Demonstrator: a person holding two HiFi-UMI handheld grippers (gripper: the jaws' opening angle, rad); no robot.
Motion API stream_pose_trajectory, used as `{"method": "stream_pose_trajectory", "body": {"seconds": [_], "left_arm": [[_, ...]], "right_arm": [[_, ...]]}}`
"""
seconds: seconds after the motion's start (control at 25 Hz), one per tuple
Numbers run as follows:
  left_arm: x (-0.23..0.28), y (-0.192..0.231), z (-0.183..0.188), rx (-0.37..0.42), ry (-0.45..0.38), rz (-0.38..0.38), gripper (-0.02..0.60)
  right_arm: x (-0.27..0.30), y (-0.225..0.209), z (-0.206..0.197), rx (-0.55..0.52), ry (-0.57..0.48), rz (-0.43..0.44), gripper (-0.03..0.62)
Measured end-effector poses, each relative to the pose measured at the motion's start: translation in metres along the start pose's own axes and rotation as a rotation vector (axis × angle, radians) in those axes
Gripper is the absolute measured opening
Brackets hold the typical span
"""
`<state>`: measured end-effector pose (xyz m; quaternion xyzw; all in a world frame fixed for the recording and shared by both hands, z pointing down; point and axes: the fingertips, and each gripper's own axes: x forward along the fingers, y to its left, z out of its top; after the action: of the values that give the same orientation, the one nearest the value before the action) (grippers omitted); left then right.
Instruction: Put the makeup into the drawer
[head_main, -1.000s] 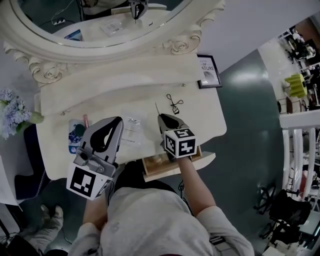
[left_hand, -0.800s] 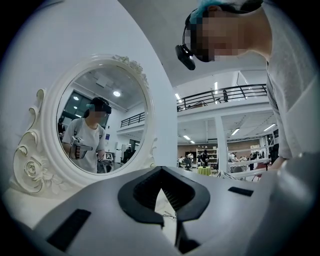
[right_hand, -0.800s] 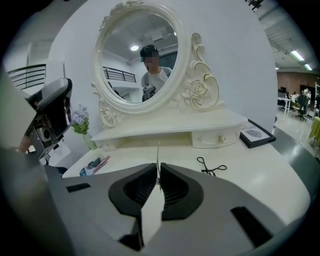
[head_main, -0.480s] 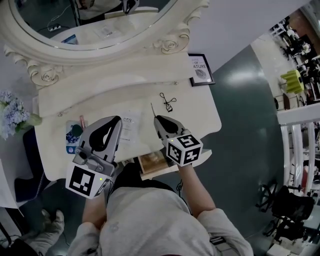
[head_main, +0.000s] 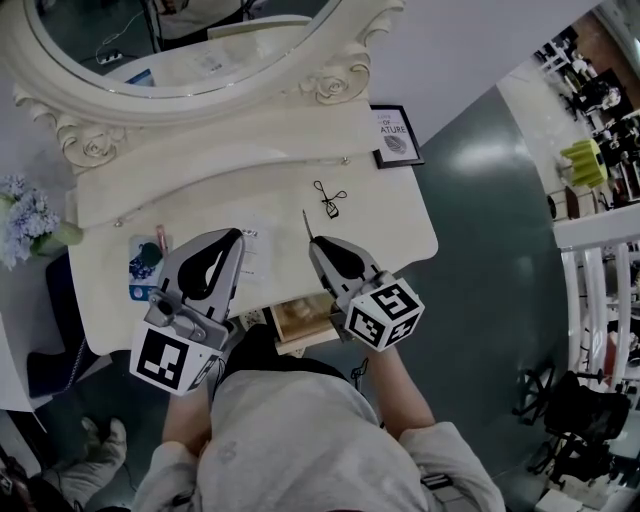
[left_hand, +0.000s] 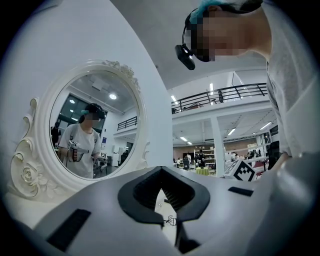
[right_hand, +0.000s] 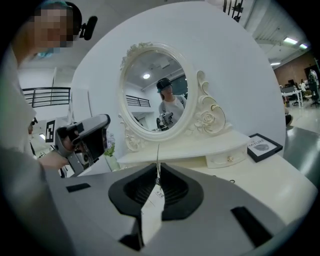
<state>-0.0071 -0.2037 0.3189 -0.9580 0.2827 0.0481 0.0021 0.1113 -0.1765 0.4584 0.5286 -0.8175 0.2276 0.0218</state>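
Forward-pointing right gripper (head_main: 312, 243) pinches likely makeup (right_hand: 152, 207).

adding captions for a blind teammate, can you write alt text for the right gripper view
The right gripper has its jaws closed on a thin makeup stick that points up toward an oval mirror on a cream dressing table. The left gripper is held up at the left, and a small framed picture sits on the tabletop at right.

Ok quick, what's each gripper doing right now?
Left gripper: jaws closed, nothing between them.
Right gripper: jaws closed on a thin stick with a white tag.
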Motion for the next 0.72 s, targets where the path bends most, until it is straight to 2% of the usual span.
{"method": "stream_pose_trajectory", "body": {"seconds": [0.28,0.52,0.72], "left_arm": [[-0.006,-0.013,0.005,0.012,-0.005,0.01,0.011],[-0.014,-0.025,0.009,0.02,-0.007,0.028,0.011],[-0.023,-0.033,0.012,0.027,-0.01,0.049,0.012]], "right_arm": [[-0.027,0.012,0.002,-0.035,-0.029,0.058,0.038],[-0.043,0.018,-0.015,-0.107,0.02,0.114,0.037],[-0.055,0.02,-0.039,-0.176,0.099,0.161,0.038]]}}
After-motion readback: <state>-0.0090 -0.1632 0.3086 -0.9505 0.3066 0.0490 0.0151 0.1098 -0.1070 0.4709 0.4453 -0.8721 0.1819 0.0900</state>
